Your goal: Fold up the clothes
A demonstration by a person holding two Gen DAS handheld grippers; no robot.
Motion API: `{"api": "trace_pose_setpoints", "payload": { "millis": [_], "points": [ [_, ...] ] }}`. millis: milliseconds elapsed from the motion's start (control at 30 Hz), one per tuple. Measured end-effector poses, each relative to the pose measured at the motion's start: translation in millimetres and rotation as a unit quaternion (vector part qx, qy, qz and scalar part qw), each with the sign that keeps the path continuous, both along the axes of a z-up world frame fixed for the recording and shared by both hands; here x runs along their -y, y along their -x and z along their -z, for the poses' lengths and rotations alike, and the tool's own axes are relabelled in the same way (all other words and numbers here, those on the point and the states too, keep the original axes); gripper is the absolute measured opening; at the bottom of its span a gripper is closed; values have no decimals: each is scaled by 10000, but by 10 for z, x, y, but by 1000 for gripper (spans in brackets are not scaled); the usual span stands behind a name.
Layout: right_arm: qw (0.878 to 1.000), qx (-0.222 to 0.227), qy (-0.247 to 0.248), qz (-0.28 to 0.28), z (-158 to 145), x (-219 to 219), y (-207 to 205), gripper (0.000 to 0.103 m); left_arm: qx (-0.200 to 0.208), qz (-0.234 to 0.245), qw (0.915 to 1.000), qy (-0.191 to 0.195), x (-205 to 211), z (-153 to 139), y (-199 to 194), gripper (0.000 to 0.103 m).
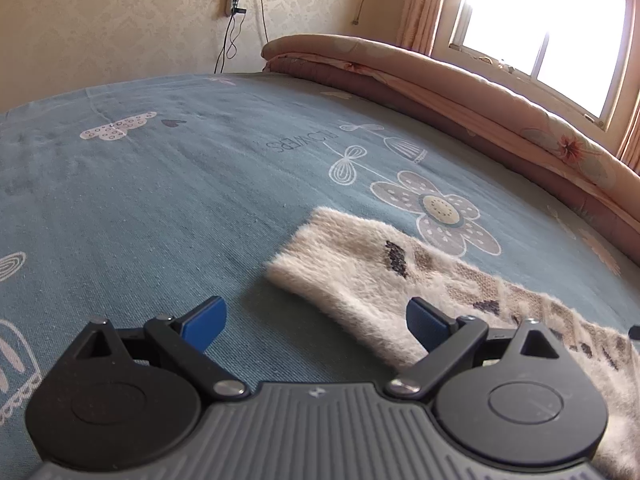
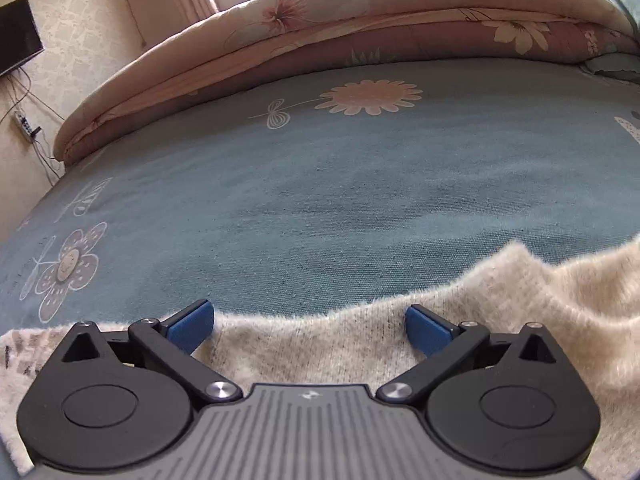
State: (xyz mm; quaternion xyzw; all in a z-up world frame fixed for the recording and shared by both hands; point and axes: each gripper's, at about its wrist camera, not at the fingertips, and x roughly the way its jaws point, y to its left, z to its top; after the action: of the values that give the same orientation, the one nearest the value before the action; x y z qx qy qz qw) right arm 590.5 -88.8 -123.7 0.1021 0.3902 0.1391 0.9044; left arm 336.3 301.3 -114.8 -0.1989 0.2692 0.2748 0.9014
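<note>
Fuzzy sweater (image 2: 360,344) runs hidden under right hand-held gripper (image 2: 308,330).

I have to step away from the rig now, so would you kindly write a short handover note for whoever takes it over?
Left claw: open, holding nothing, over the blue bedsheet beside the sleeve end of the fuzzy cream sweater.
Right claw: open, holding nothing, above the sweater's cream body near its far edge.
The sweater lies spread on the bed, one patterned sleeve stretched out flat. A folded quilt lies along the far side by the window.
Done: garment laid out; no fold visible in these views.
Left: grip the sleeve and the edge, then fold sleeves in and body over.
</note>
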Motion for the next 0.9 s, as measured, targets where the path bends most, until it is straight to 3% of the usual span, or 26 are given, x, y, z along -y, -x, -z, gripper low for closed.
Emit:
{"api": "trace_pose_setpoints", "payload": {
  "millis": [100, 200, 300, 400, 533, 633, 733, 833, 900],
  "points": [
    [9996, -106, 62, 255, -146, -102, 99, 102, 64, -22, 10000, 59, -27, -14, 35, 96],
    [9995, 34, 249, 177, -220, -284, 298, 102, 115, -77, 9998, 134, -67, -21, 72, 96],
    [9981, -114, 538, 272, -148, -550, 372, 102, 107, -104, 9998, 166, -94, -16, 89, 96],
    [9985, -387, 384, 17, -81, -881, 418, 103, 133, -155, 9996, 186, -114, -18, 104, 96],
    [9963, 269, 675, -461, -307, -1200, 682, 103, 115, -150, 9997, 154, -105, -14, 98, 96],
    [9942, 578, 266, -868, -516, -998, 807, 103, 75, -114, 9998, 138, -83, -9, 79, 96],
    [9939, 724, 458, -694, -642, -582, 866, 103, 74, -74, 9999, 116, -54, -15, 67, 96],
    [9965, 660, 438, -248, -668, 0, 872, 103, 58, -41, 9999, 79, -28, -15, 52, 96],
    [9991, 297, 170, 246, -595, 500, 848, 103, 12, -23, 10000, 28, -1, -17, 32, 96]
  ]
}}
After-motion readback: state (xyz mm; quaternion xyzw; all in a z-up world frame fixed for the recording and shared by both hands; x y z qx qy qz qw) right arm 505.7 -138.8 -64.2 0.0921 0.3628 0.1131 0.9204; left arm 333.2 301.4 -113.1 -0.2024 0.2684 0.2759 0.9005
